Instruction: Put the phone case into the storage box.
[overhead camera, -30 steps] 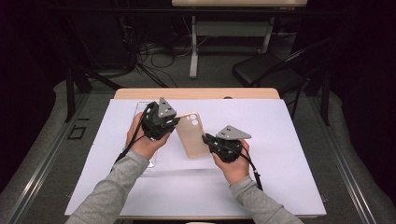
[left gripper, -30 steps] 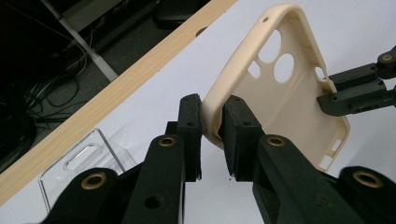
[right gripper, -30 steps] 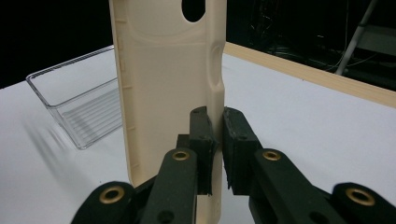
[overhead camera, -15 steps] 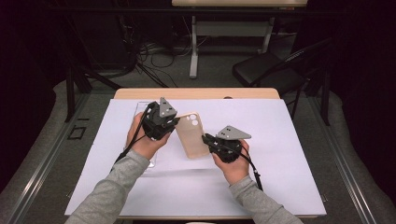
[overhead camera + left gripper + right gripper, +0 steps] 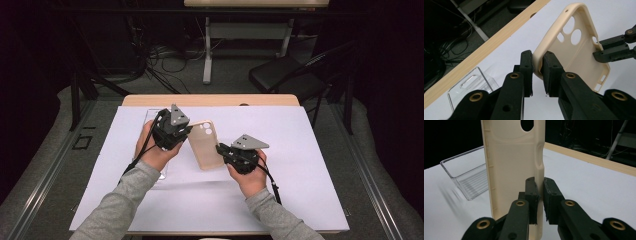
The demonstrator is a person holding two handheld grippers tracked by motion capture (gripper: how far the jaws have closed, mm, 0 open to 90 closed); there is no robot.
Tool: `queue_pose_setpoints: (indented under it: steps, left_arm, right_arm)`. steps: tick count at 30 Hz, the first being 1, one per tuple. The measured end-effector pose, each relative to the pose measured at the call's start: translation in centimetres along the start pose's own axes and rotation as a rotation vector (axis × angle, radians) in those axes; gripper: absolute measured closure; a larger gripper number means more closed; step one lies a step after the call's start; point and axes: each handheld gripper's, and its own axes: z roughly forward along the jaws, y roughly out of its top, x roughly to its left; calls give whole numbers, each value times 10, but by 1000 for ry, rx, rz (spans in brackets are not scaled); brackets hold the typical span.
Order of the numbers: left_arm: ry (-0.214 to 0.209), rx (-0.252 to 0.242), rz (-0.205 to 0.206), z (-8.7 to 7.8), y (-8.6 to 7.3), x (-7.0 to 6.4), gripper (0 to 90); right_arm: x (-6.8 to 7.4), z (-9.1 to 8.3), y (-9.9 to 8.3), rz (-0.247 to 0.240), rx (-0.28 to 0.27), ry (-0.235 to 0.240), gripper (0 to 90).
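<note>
Person at the table, a gripper in each hand, both forearms in grey sleeves coming in from the near edge.

Beige phone case [image 5: 205, 145] held up off the white sheet [image 5: 310, 150] between the two grippers, roughly mid-table. Its camera cut-outs sit at the far end, its open side faces the left gripper's camera.

Left gripper [image 5: 185, 132]: jaws pinched on one long edge of the case. In the left gripper view [image 5: 537, 72] the rim of the case [image 5: 574, 50] runs between the two black pads, pads close together with the beige wall caught between them.

Right gripper [image 5: 220, 148]: jaws pinched on the opposite long edge, nearer the case's bottom end. In the right gripper view [image 5: 539, 195] the case [image 5: 511, 165] stands upright straight ahead, its side wall nipped between the pads. The right gripper's tip also shows in the left gripper view, at the far rim of the case [image 5: 602, 53].

Clear plastic case [image 5: 471, 87] lies on the sheet to the left, behind and under the left hand [image 5: 155, 150]. It looks like a shallow see-through tray with a cut-out in its floor. It is apart from the beige case and not touched by either gripper.

Wooden table edge [image 5: 210, 100] shows beyond the far side of the sheet. Black chair [image 5: 285, 77] and cables on the floor behind.
</note>
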Motion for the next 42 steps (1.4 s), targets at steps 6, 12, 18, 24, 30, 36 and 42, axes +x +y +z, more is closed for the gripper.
queue_pose_setpoints:
  steps: [6, 12, 18, 24, 30, 36, 42]
  left_arm:
    - [-1, -2, -2, 0, 0, 0, 795]
    - [0, -6, -4, 0, 0, 0, 795]
    - [-1, -6, -4, -1, 0, 0, 796]
    - [-1, -7, -1, 0, 0, 0, 796]
    - [-7, -2, 1, 1, 0, -1, 796]
    - [-4, -3, -1, 1, 0, -1, 796]
    - [-1, -1, -1, 2, 0, 1, 797]
  right_arm:
    - [0, 0, 0, 4, 3, 0, 825]
    - [0, 1, 0, 10, 0, 3, 822]
    - [-1, 1, -1, 18, 0, 10, 817]
    - [-1, 1, -1, 24, 1, 11, 810]
    - [-1, 2, 0, 25, -4, 13, 790]
    - [-2, 2, -1, 26, -7, 15, 731]
    - [-2, 3, -1, 33, -13, 28, 669]
